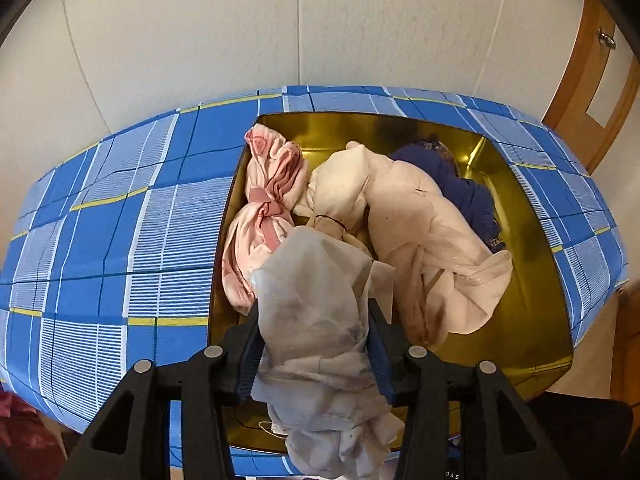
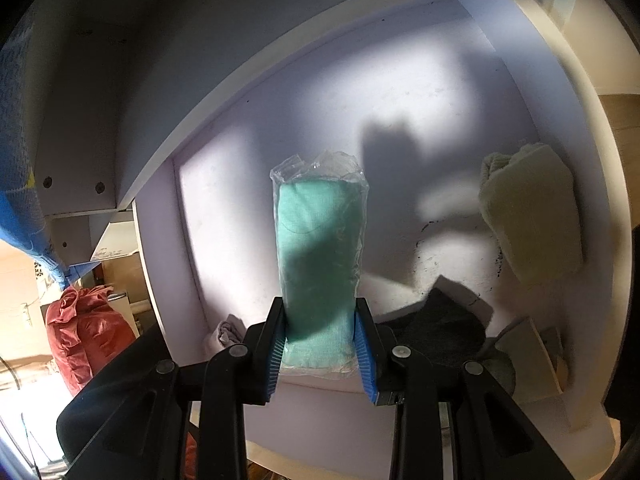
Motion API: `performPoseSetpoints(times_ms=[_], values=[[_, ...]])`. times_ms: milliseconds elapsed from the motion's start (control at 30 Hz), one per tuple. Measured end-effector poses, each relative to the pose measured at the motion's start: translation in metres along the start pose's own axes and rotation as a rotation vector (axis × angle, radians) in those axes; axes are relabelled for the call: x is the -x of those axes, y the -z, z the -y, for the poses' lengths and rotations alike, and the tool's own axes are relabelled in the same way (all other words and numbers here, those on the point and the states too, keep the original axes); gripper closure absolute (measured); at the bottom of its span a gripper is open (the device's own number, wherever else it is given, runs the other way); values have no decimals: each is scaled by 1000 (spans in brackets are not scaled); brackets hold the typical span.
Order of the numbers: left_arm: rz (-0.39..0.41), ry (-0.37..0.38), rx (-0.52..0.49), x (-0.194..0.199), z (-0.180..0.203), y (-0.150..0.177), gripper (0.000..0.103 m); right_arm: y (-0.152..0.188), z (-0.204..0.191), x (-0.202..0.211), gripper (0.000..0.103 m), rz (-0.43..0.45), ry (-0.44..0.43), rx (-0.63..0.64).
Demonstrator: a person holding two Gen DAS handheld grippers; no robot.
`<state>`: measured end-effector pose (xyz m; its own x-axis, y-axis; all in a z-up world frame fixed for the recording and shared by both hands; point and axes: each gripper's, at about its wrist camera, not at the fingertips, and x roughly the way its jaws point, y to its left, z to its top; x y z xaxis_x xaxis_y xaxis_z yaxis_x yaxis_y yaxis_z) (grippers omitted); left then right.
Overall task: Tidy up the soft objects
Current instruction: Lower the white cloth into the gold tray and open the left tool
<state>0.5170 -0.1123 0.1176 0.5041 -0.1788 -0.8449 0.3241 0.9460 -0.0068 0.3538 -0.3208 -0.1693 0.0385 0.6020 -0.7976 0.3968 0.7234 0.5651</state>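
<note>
The gold box point(image 1: 520, 320) is viewed closely from above by the left wrist camera. The white shelf point(image 2: 320, 100) is faced closely by the right one. Seemingly only the blue plaid cloth point(image 1: 120, 240) is shared.

Blue plaid tablecloth point(image 1: 120, 240) covering the table, crossed by white and yellow lines. White wall point(image 1: 240, 32) behind, toward twelve o'clock. Wooden door frame point(image 1: 588, 80) at two o'clock. Pale shelf interior point(image 2: 400, 100), sunlit in patches. Red bag point(image 2: 84, 336) at eight o'clock.

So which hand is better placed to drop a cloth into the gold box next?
Left. The left hand-held gripper holds a white cloth right over the gold box. The right grips a green pack by a shelf.
</note>
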Motion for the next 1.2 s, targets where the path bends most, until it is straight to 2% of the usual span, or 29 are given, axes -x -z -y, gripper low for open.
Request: performPoseSetpoints(times_ms=[133, 267, 333, 400, 467, 533, 600, 633, 700, 800, 900, 967, 1033, 1133, 1200], values=[[43, -11, -12, 22, 0, 0, 51, -3, 1, 4, 70, -2, -8, 8], [65, 22, -44, 44, 0, 3, 51, -3, 4, 8, 70, 2, -8, 12], [25, 6, -72, 44, 4, 5, 52, -3, 6, 9, 70, 2, -5, 10], [-36, -7, -93, 36, 8, 7, 65, -3, 7, 10, 70, 2, -1, 9], [-76, -34, -124, 27, 16, 12, 64, -2, 6, 10, 70, 4, 1, 10], [-82, -38, -144, 19, 23, 14, 64, -2, 7, 12, 70, 6, 3, 9], [-93, 0, -120, 11, 27, 11, 64, -2, 7, 13, 70, 7, 7, 6], [-121, 49, -99, 5, 29, 10, 65, -1, 3, 11, 70, 8, 8, 2], [-151, 58, -100, -1, 35, 9, 64, 0, -4, 7, 70, 7, 5, 0], [-103, 18, -140, 12, 45, 5, 64, 0, -4, 9, 70, 8, 0, 6], [-7, 25, -143, 30, 47, -1, 63, -1, -2, 9, 70, 7, -1, 4], [-3, 18, -145, 29, 48, -6, 63, -1, -1, 9, 70, 5, 1, 4], [-34, 35, -155, 19, 50, -10, 63, -1, -2, 8, 70, 2, 2, 7], [-125, -14, -168, -4, 45, -7, 63, 0, -3, 8, 70, 0, 3, 12], [-127, -11, -139, -5, 38, -4, 63, -1, -2, 9, 70, 1, 2, 10]])
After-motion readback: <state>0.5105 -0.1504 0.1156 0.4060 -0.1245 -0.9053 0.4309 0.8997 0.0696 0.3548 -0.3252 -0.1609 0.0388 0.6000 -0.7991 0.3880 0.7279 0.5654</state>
